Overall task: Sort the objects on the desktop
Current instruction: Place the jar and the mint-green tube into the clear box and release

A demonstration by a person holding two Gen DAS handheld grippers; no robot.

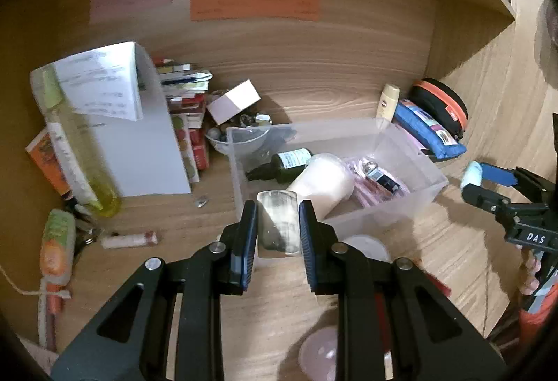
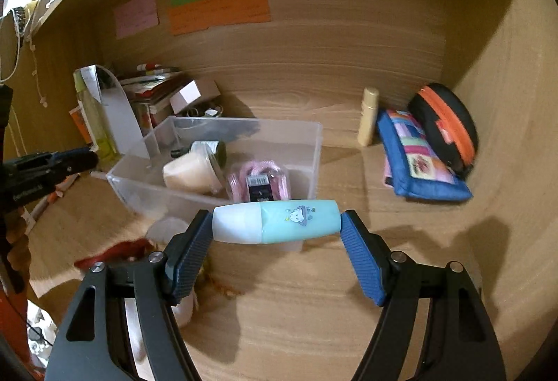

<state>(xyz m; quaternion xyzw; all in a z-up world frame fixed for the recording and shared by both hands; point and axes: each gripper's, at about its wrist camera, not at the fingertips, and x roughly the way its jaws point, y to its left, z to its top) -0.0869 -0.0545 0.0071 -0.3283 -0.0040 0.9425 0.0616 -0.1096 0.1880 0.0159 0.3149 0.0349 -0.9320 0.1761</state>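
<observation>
Highlighter (image 2: pixel 275 221), mint w/ white cap, sits crosswise at frame center, clamped end-to-end by right gripper (image 2: pixel 277 224). Left gripper (image 1: pixel 278 224) pinches small clear jar (image 1: pixel 278 223) at center of its view. Clear bin (image 2: pixel 314 151) just behind both, holding bottles & pink cord.

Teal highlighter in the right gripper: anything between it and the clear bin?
Nothing visible. The right gripper holds the teal highlighter crosswise just in front of the clear bin; only its low near wall lies between. The bin's top is open.
</observation>
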